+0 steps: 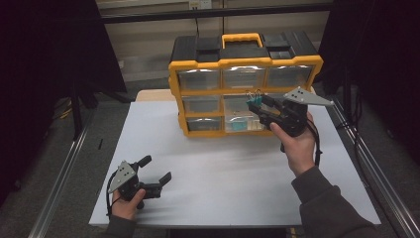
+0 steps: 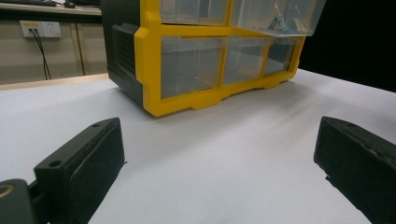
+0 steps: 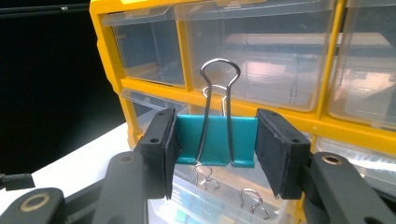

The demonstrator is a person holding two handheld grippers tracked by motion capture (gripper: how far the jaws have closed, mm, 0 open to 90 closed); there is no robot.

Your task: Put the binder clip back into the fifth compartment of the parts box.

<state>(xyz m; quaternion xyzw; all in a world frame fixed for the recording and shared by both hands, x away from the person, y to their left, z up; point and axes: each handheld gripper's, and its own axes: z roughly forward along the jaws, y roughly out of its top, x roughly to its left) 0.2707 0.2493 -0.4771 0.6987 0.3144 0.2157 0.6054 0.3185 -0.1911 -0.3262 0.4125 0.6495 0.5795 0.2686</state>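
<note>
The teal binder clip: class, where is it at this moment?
The teal binder clip is clamped in the right claw, held in front of the yellow drawer organiser above its pulled-out middle drawer.

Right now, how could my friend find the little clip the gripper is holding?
Find the yellow drawer cabinet at the back of the white table. In front of its middle row, the right gripper pinches a teal binder clip. It hangs above the open drawer, unlike the clips lying inside.
</note>
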